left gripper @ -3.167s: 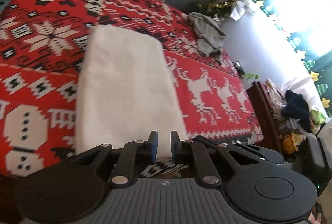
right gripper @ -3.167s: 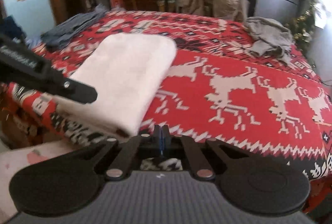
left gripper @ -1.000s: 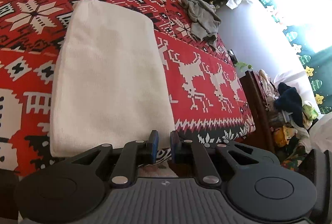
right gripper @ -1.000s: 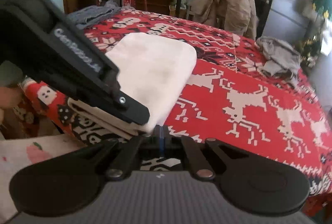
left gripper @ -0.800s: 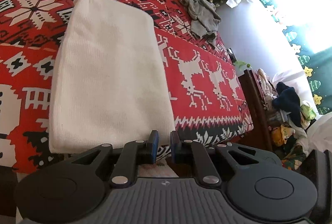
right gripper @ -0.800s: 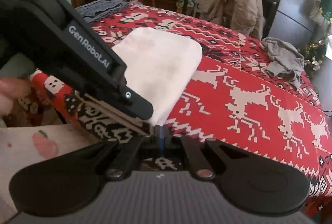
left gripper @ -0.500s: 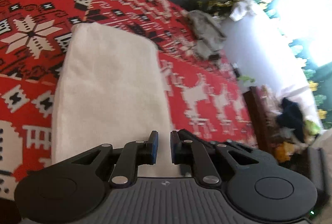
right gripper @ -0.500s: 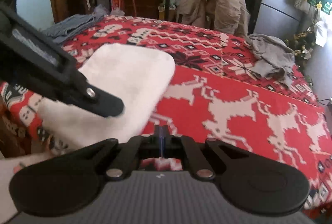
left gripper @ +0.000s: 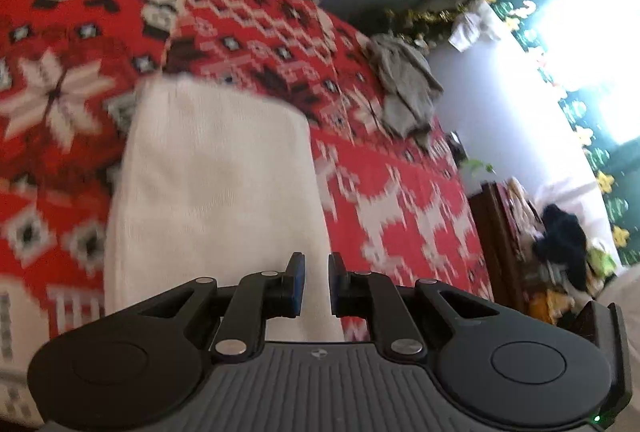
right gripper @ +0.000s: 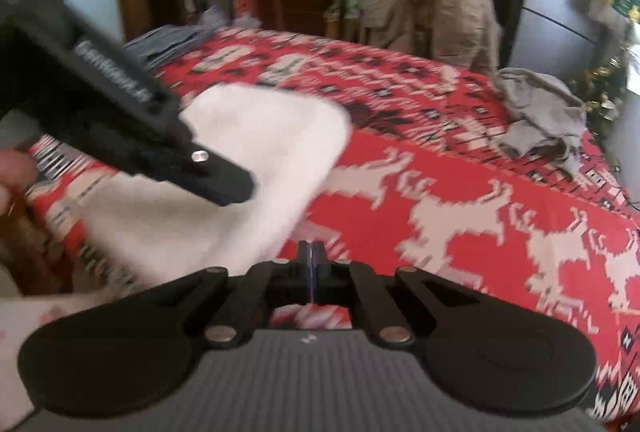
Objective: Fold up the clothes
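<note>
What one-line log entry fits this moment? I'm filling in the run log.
stage: white folded cloth lying on red patterned blanket | left gripper: open, empty | right gripper: shut, empty | grey crumpled garment: unfolded

Daylight flooding from a blown-out window [left gripper: 592, 72] at upper right of the left view, motion blur smearing the red patterned blanket [left gripper: 80, 32] in both views, dim cluttered background in the right view, fisheye bending at edges
</note>
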